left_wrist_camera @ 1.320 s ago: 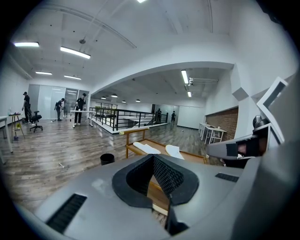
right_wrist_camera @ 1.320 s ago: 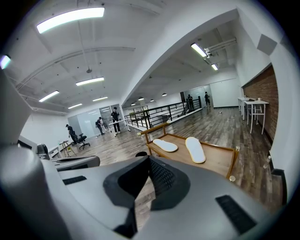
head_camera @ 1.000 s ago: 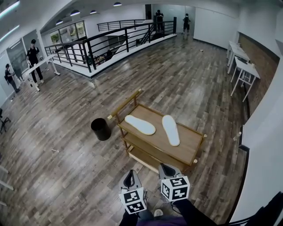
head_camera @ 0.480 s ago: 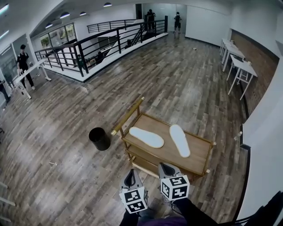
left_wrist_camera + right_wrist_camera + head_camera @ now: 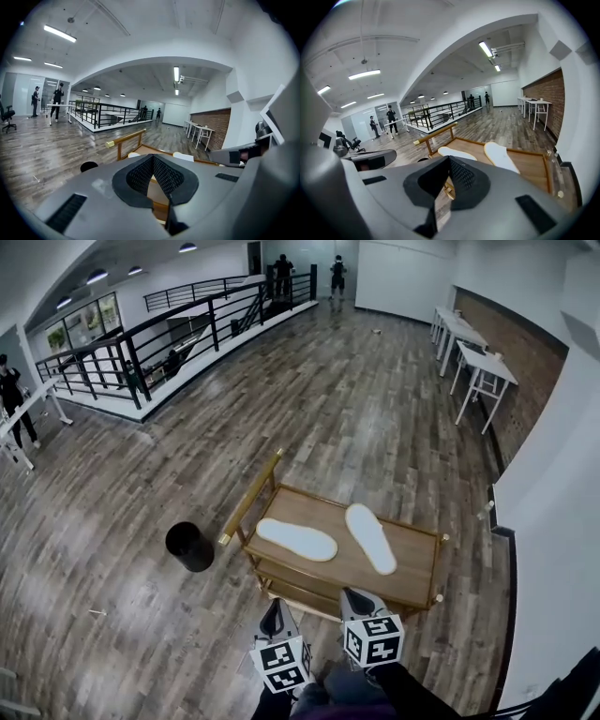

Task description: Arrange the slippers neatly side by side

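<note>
Two white slippers lie sole-up on the top shelf of a wooden cart (image 5: 420, 570). The left slipper (image 5: 296, 539) lies nearly crosswise and the right slipper (image 5: 370, 537) points away, so they splay apart. My left gripper (image 5: 274, 609) and right gripper (image 5: 352, 595) hang side by side short of the cart's near edge, both shut and empty. In the left gripper view the shut gripper (image 5: 153, 157) aims at the cart, with the slippers (image 5: 183, 156) just above it. In the right gripper view the shut gripper (image 5: 449, 159) sits below both slippers (image 5: 500, 156).
A black bin (image 5: 189, 546) stands on the wood floor left of the cart, beside its raised handle (image 5: 249, 496). A black railing (image 5: 169, 334) runs along the far left, white tables (image 5: 473, 362) stand at the far right, and a white wall (image 5: 553, 521) is close on the right. People stand far off.
The cart and slippers have come lower and nearer in the head view as the view swung. Both grippers keep their place at the bottom, still shut.
</note>
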{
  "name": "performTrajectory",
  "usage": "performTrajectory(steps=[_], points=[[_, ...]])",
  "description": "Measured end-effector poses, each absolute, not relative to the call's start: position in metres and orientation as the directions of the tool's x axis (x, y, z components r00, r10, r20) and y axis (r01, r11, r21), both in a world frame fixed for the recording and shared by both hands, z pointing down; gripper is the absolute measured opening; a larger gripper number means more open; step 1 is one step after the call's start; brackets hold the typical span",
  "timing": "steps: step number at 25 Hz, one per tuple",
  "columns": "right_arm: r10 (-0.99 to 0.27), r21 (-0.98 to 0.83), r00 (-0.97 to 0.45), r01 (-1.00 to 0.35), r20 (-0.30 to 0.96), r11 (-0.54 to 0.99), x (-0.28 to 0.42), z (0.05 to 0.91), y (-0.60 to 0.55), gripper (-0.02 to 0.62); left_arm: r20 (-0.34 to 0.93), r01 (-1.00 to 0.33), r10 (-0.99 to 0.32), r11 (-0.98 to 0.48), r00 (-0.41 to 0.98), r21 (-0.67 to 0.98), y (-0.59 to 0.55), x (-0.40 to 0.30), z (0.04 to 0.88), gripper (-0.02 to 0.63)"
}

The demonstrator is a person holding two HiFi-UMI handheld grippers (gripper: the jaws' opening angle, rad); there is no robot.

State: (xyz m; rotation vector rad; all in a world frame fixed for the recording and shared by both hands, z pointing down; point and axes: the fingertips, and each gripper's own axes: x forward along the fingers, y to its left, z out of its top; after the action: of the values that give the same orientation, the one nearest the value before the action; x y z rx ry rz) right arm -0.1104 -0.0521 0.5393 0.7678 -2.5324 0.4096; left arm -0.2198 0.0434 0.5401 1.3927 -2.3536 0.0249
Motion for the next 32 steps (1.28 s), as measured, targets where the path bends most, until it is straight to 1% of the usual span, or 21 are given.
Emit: performTrajectory(steps=[6, 12, 18, 25, 32], points=[[-0.498, -0.144, -0.688, -0.650, 0.528, 0.746, -0.094, 0.550, -0.080, -0.002, 0.372, -0.880, -0.860, 0.438, -0.350, 0.184, 0.009, -0.211, 0.554, 0.002], [-0.522, -0.170, -0.668, -0.687, 0.530, 0.706, -0.105, 0.553, -0.122, -0.002, 0.397, -0.900, -0.861, 0.404, -0.316, 0.160, -0.034, -0.225, 0.557, 0.002], [-0.544, -0.186, -0.659, -0.709, 0.519, 0.681, -0.112, 0.549, -0.172, -0.002, 0.385, -0.924, -0.878, 0.358, -0.285, 0.132, -0.098, -0.238, 0.544, 0.002], [-0.601, -0.207, -0.610, -0.770, 0.516, 0.604, -0.087, 0.551, -0.222, -0.002, 0.392, -0.958, -0.897, 0.265, -0.204, 0.108, -0.156, -0.218, 0.543, 0.002], [-0.659, -0.210, -0.537, -0.833, 0.527, 0.512, -0.052, 0.553, -0.247, -0.002, 0.395, -0.975, -0.909, 0.193, -0.134, 0.112, -0.194, -0.202, 0.541, 0.002]])
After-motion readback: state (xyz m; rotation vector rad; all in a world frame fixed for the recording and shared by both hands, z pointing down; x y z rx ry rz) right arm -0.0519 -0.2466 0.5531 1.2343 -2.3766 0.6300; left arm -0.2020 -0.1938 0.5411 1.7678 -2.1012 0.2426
